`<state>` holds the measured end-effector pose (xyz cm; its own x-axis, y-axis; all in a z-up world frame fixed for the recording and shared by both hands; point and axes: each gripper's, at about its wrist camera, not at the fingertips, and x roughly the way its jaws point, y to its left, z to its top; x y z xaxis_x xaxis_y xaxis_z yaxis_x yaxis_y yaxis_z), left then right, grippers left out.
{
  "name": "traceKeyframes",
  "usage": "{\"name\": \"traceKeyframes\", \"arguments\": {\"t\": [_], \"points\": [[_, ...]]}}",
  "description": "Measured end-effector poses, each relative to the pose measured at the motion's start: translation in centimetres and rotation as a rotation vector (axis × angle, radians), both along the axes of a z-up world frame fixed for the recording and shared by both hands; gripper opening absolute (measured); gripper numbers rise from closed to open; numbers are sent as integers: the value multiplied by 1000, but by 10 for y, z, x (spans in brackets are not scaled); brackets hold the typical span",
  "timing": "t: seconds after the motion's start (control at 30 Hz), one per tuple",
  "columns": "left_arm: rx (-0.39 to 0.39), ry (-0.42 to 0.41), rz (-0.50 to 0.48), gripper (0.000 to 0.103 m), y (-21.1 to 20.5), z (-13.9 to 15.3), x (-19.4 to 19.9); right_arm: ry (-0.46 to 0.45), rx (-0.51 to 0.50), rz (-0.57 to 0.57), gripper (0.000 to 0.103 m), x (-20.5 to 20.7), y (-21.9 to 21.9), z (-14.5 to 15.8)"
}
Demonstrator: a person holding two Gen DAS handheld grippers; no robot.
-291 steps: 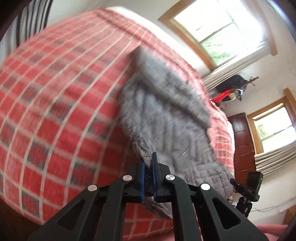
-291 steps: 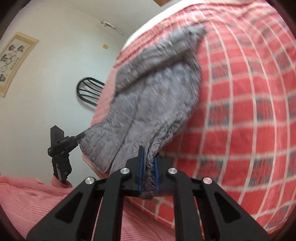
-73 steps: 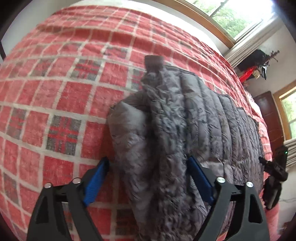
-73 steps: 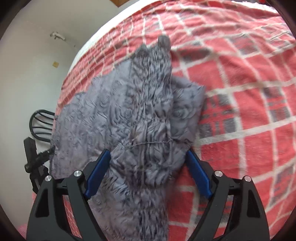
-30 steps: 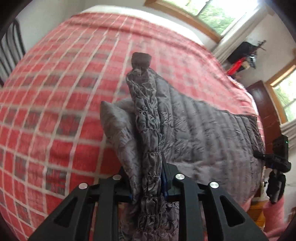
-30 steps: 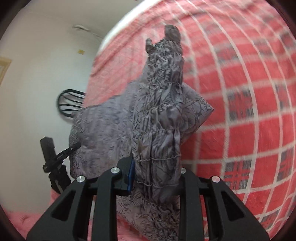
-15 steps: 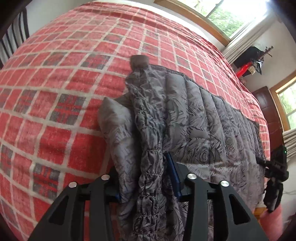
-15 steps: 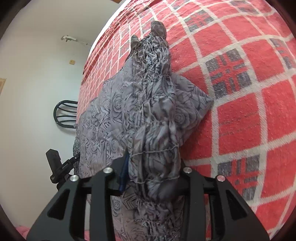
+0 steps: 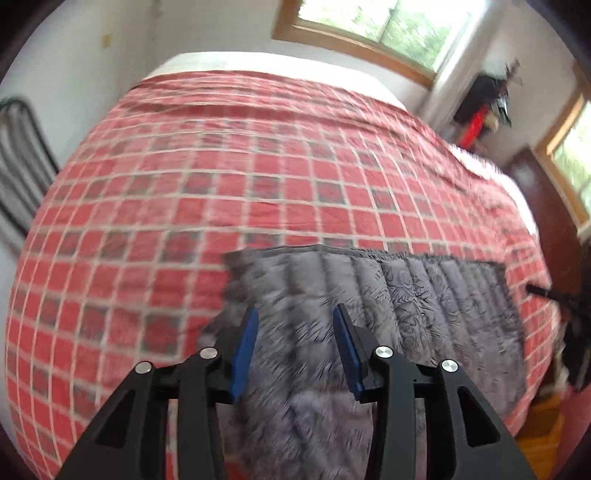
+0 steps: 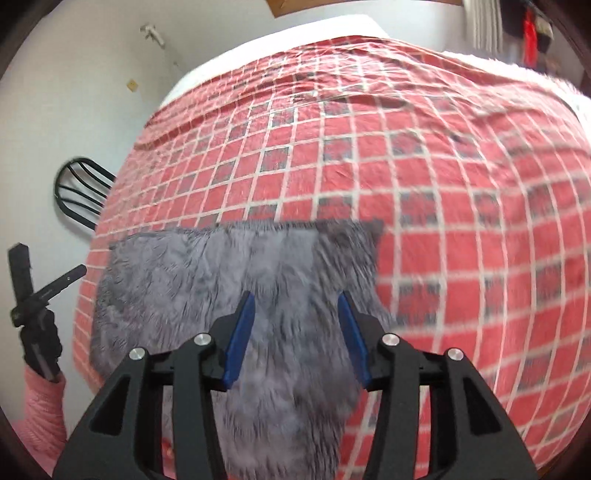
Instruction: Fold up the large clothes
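Looking down over the bed [image 9: 192,177], we've got loads of open room: the red checked bedspread [image 10: 461,206] runs bare all the way to the far edge, where a white strip of mattress shows under the wall. Out to the right in the right wrist view it's bare checks too, with just a few wrinkles near the top.

The grey quilted garment [image 9: 424,302] lies flat along the near side of the bed. Its far hem runs straight across the checks, and its near part drops below both views, so we can't tell where that ends. In the left wrist view its right edge stops just short of the bed's side.

Around the bed: a window [image 9: 373,22] with a wood frame behind it, a second window and a dark wooden door [image 9: 546,218] to the right, and a black metal chair back [image 10: 79,192] tight against the left side.

Our left gripper [image 9: 293,347] hangs over the garment's left end with its blue pads [image 9: 245,350] apart, nothing pinched. Same for the right gripper [image 10: 295,332] over the other end: pads spread, cloth under them but not gripped. Both pairs of jaws have just been opening. Everything's pretty motion-blurred. From the right wrist view the other gripper [image 10: 33,306] pokes in at the left edge above a pink sleeve [image 10: 42,406].
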<state>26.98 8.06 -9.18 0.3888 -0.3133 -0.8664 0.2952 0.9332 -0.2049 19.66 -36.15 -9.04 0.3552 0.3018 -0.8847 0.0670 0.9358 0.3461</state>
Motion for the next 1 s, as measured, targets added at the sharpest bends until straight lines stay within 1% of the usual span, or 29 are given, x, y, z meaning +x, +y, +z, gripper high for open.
{"name": "traceKeyframes", "arguments": {"t": [0.07,0.1,0.17,0.2,0.27,0.33,0.4,0.47,0.6,0.67,0.7,0.73,0.8,0.87,0.93,1.0], "points": [[37,24,-32,42,-18,-17,14,25,-3,14,43,15,7,-11],[48,41,-37,42,-22,-26,22,46,-23,9,42,24,9,-19],[72,74,-33,42,-27,-43,33,80,-38,-8,42,35,7,-32],[88,95,-25,42,-26,-53,40,106,-28,-25,39,40,2,-43],[74,135,-25,44,-23,-68,46,156,5,-53,35,46,-4,-65],[43,161,-20,45,-19,-79,50,168,51,-70,35,46,-13,-78],[42,152,-23,45,-19,-83,50,172,92,-89,36,45,-18,-86],[55,141,-26,46,-22,-86,49,163,82,-77,36,44,-17,-88],[86,142,0,46,-25,-81,47,164,59,-73,35,41,-14,-77],[109,126,23,45,-25,-67,43,147,12,-57,36,36,-8,-62],[121,96,36,45,-23,-56,36,115,-20,-33,39,29,-3,-48],[130,74,47,45,-19,-47,29,85,-43,-2,39,21,1,-34],[129,35,81,45,-7,-25,7,60,-69,50,39,3,7,-15],[138,13,130,47,8,-10,-17,51,-88,94,39,-21,12,4],[141,8,194,49,27,-1,-42,52,-78,132,39,-39,17,13],[140,24,283,49,48,2,-73,74,-91,166,39,-59,27,15]]}}
